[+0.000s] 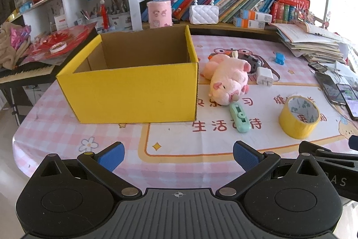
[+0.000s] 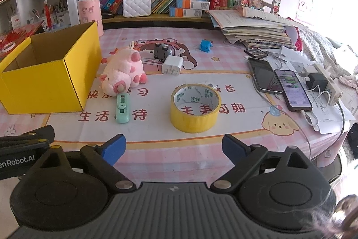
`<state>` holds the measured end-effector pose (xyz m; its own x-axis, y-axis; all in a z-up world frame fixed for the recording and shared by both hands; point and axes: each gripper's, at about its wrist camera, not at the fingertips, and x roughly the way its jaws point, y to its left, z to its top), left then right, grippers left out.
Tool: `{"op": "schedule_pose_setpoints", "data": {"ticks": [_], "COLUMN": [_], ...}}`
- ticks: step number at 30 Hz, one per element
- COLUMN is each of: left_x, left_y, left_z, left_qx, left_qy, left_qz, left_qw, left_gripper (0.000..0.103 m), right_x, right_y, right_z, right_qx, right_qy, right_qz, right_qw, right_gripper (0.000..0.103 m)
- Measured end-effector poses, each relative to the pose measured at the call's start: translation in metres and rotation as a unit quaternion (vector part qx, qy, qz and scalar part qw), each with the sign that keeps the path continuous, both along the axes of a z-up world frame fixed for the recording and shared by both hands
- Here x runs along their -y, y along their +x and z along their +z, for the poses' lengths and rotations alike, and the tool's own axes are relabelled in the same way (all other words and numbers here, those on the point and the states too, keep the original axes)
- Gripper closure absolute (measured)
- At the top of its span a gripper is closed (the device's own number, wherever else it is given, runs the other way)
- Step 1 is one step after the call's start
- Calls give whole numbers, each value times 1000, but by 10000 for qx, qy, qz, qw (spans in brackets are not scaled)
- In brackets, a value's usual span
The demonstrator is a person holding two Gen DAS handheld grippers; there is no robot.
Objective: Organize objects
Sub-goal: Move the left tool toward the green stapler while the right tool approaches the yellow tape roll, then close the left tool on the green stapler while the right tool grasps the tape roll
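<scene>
An open, empty yellow cardboard box (image 1: 127,86) (image 2: 44,84) stands on the table's left side. Right of it lie a pink plush pig (image 1: 228,80) (image 2: 124,75), a mint green correction tape (image 1: 239,117) (image 2: 122,110), a yellow tape roll (image 1: 298,118) (image 2: 195,108), a white charger (image 1: 264,76) (image 2: 171,65), a small grey toy (image 1: 251,61) (image 2: 162,51) and a small blue object (image 1: 279,58) (image 2: 205,45). My left gripper (image 1: 178,155) is open and empty near the front edge. My right gripper (image 2: 174,148) is open and empty, in front of the tape roll.
Two phones (image 2: 279,84) and a power strip (image 2: 326,82) with cables lie at the right. A stack of books and papers (image 2: 252,30) sits at the back right. A pink cylinder (image 1: 159,13) and a white purse (image 1: 203,12) stand by the bookshelf behind the table.
</scene>
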<state>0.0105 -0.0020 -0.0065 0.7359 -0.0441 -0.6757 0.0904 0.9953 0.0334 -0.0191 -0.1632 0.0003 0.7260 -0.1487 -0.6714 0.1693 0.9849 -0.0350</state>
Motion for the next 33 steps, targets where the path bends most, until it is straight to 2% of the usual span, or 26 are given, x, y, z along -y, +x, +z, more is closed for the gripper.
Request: {"op": "schedule_pose_setpoints", "data": {"ticks": [9, 15, 21, 23, 25, 28, 33], "left_x": [13, 27, 37, 40, 42, 42, 46], "left_y": [6, 17, 30, 33, 34, 33, 39], "left_z": [-10, -14, -20, -21, -21, -21, -23], "left_qx": [-88, -110, -157, -171, -115, 21, -177], "left_qy": [-36, -82, -161, -149, -122, -206, -233], "left_qz": [45, 194, 500, 575, 665, 792, 861], "left_qw": [9999, 9997, 9985, 9981, 9976, 9966, 9959], "left_gripper": [1, 1, 1, 1, 1, 1, 1], "right_x": [19, 44, 65, 70, 74, 76, 80], "right_y": [4, 21, 50, 60, 70, 83, 109], "right_z": [-12, -20, -29, -33, -38, -45, -61], "right_qx": [-49, -75, -64, -56, -72, -72, -276], "right_qy": [91, 114, 6, 21, 75, 64, 99], "right_qz": [17, -26, 101, 206, 340, 452, 538], "right_qw": [9999, 9999, 9999, 9998, 9994, 9989, 9981], "right_gripper": [23, 34, 33, 30, 14, 3, 1]}}
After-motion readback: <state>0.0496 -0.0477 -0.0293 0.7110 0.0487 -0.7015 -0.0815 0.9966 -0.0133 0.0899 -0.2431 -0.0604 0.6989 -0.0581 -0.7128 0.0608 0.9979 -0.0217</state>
